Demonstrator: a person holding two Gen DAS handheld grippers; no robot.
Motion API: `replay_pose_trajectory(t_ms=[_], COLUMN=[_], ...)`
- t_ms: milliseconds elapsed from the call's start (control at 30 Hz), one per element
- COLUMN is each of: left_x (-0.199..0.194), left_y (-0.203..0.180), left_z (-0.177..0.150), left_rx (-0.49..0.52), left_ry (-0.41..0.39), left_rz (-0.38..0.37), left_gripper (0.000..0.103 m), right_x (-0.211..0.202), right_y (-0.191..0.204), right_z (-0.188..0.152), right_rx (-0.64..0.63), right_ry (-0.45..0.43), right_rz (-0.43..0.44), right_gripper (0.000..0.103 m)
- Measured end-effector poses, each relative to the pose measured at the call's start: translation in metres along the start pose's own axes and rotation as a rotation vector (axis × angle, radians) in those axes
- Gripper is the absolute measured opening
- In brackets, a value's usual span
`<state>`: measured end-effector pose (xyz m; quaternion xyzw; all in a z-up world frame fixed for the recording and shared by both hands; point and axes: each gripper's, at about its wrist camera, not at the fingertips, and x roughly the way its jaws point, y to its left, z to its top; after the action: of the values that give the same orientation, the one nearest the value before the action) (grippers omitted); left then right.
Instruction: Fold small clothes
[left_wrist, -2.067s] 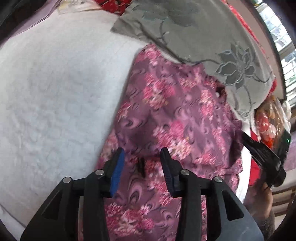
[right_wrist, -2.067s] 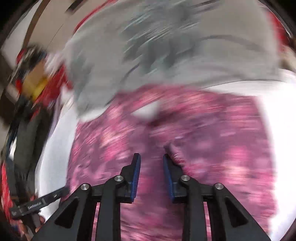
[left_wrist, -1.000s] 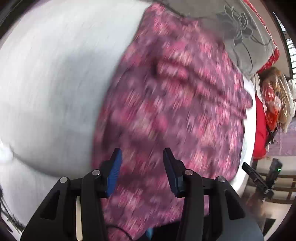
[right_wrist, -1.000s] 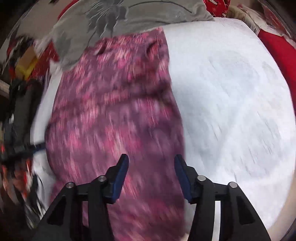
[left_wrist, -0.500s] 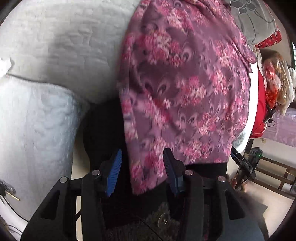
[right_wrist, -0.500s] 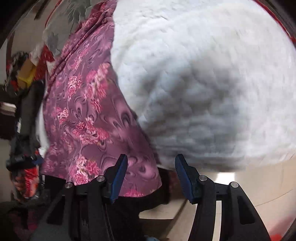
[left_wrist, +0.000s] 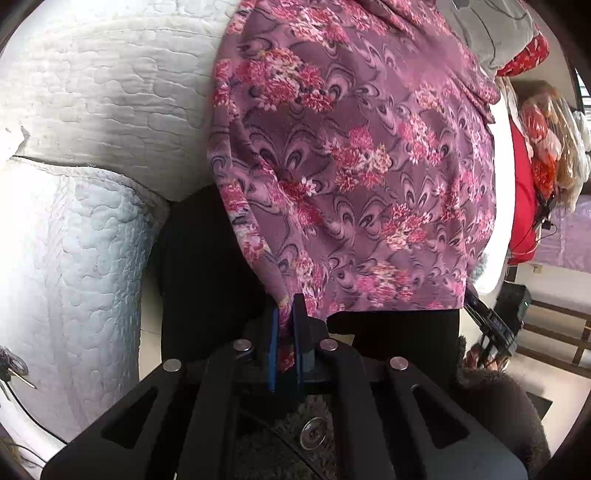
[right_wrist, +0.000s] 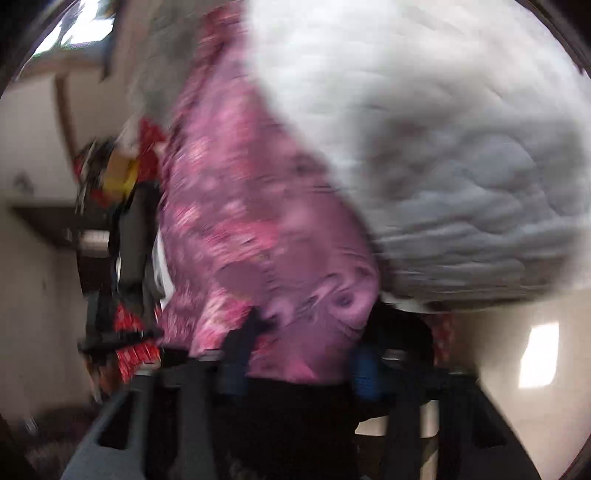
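Note:
A purple garment with pink flowers (left_wrist: 354, 155) lies on a white quilted bed (left_wrist: 110, 92) and hangs over its near edge. My left gripper (left_wrist: 284, 332) is shut on the garment's lower left corner. In the blurred right wrist view the same garment (right_wrist: 251, 221) hangs down in front of my right gripper (right_wrist: 299, 365), whose jaws stand wide apart with the hem's right corner between them. The right gripper also shows at the far right of the left wrist view (left_wrist: 491, 328).
A grey flowered pillow (left_wrist: 491, 33) and red cloth (left_wrist: 524, 59) lie at the far end of the bed. The quilt's side (left_wrist: 74, 277) drops to the floor at left. A dark-clothed body (left_wrist: 207, 258) stands against the bed edge.
My left gripper has shut on the garment's lower corner; half a second ago it was open. The right gripper has moved in under the hem, still open.

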<state>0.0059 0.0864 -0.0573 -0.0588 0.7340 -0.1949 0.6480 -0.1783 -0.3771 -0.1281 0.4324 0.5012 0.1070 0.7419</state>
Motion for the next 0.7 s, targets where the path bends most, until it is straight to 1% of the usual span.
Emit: replay_pose_trajectory(t_ms=[33,67,133,267,367,500,567,700], left_x=[-0.002,-0.004,-0.014,-0.038,-0.055,-0.073,-0.079,-0.089], left_y=[0.001,0.001,0.005,0.01,0.011,0.012,0.013,0.016], left_z=[0.0,-0.001,0.0,0.008,0.016,0.031,0.039,0.061], left_rx=[-0.006,-0.012,-0.033,-0.067,-0.074,-0.087,-0.093,-0.128], left_ry=[-0.008,-0.017,-0.047,-0.134,-0.197,-0.271,-0.302,-0.358], left_rz=[-0.024,-0.045,-0.11,-0.23,-0.276,-0.337,-0.354,-0.389], left_gripper=[0.005,0.005,0.004,0.004,0.004,0.004,0.004,0.004], right_x=[-0.005,-0.01,-0.019,-0.041,-0.051,-0.053,-0.06,-0.063], right_y=[0.009,0.016,0.031,0.066,0.085,0.108,0.116,0.127], right_z=[0.001,0.003,0.006,0.016,0.028,0.045,0.06,0.081], right_rx=[-0.04,-0.065,-0.105,-0.181,-0.218,-0.23,-0.226,-0.214], right_ry=[-0.008,-0.02,-0.05,-0.118,-0.158,-0.205,-0.229,-0.27], right_rz=[-0.008,0.002,0.018,0.058,0.086,0.125,0.144,0.148], right_gripper=[0.013,0.011,0.01,0.009,0.009,0.009,0.009,0.009])
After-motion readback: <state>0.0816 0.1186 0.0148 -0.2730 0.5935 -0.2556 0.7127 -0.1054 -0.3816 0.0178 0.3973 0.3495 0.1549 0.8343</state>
